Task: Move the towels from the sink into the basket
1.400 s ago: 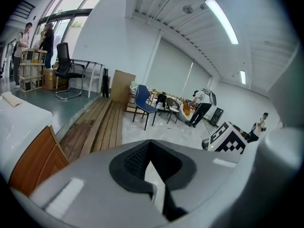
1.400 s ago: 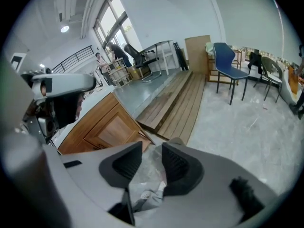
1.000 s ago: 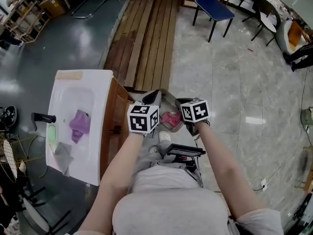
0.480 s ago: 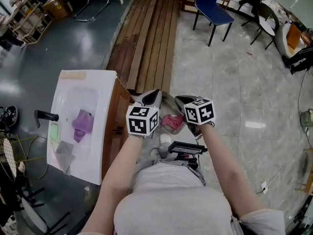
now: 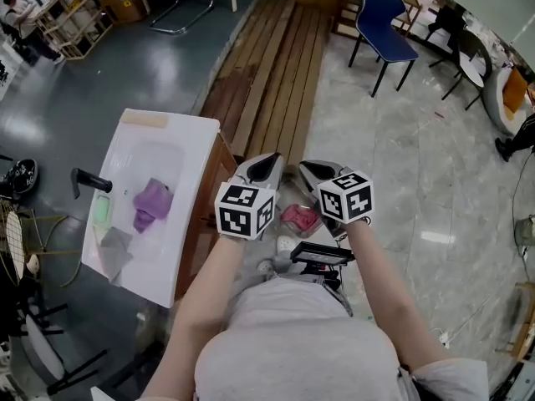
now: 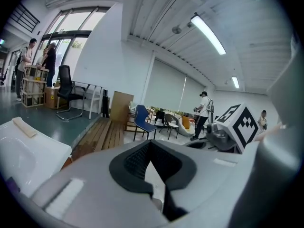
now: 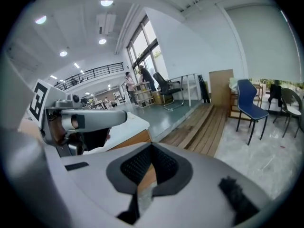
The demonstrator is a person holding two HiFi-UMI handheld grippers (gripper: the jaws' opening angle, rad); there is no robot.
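Seen from the head view, the white sink (image 5: 194, 144) stands at the left on a wooden cabinet, with a black faucet (image 5: 90, 180) on its far edge; a purple towel (image 5: 152, 205) lies bunched in the basin and a grey towel (image 5: 115, 250) lies flat nearer its lower corner. Both are well apart from the grippers. The left gripper (image 5: 262, 164) and right gripper (image 5: 313, 172) are held side by side over the floor, each with its jaws closed together on nothing. Below and between them a pink towel (image 5: 299, 218) lies in the basket (image 5: 289, 195), which the grippers and forearms largely hide. Wooden planks (image 5: 267, 73) run away beyond the grippers, and a blue chair (image 5: 383, 15) stands on the pale tiles to the right. The left gripper view adds people standing by a shelf at tall windows and shows the other gripper's marker cube, but neither towels nor basket. The right gripper view shows the sink's white top and wooden side beyond the left gripper, again without any towel
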